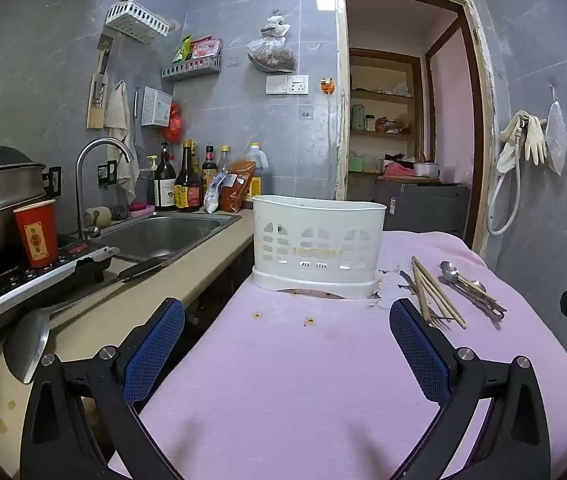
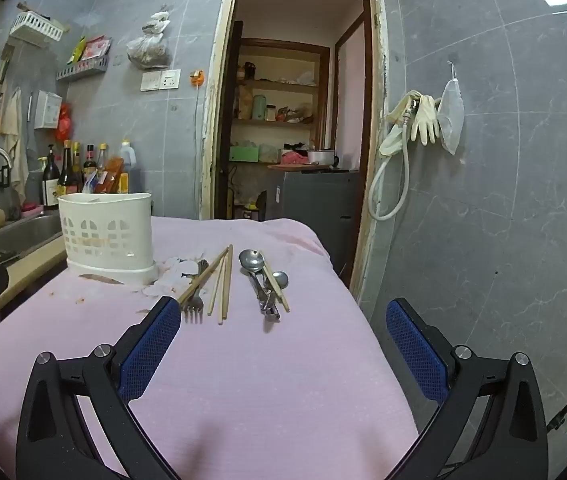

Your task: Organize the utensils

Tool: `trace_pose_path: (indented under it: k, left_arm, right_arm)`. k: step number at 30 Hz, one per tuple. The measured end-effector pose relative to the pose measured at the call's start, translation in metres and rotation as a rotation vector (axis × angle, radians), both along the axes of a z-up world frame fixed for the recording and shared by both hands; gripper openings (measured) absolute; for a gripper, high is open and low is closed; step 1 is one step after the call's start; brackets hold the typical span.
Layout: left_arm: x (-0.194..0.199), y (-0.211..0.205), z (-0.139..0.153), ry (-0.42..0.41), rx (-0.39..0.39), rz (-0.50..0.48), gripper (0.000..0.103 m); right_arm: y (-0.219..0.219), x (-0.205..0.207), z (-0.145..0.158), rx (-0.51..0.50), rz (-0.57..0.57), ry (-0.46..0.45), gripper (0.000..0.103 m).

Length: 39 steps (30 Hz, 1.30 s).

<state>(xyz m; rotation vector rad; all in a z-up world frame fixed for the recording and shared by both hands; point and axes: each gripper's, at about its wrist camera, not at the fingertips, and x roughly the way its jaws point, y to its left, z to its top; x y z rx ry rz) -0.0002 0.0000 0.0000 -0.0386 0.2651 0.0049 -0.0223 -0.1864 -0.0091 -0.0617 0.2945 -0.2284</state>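
So both of my grippers are parked at the near edge of the pink-cloth-covered surface [image 2: 283, 380], and neither holds anything: left gripper [image 1: 287, 344] with blue pads wide apart, right gripper [image 2: 283, 344] the same. Just past the right one lie the loose utensils: a metal fork [image 2: 194, 303], several pale wooden chopsticks [image 2: 223, 288] fanned beside it, then a little pile of steel spoons [image 2: 261, 276] with another chopstick across them. Further back, left of all that, stands the white slotted plastic utensil holder [image 1: 317, 246], upright. I'd say basically nothing's sorted yet; everything still needs to go in the holder.
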Motion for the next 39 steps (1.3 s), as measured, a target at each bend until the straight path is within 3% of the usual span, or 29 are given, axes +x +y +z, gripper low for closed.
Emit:
trace_pose_path:
  k: [39]
  left_arm:
    - [-0.004,-0.004,0.006,0.001,0.012,-0.007,0.101]
  right_arm:
    - [0.003,0.001,0.003,-0.009,0.008,-0.003,0.103]
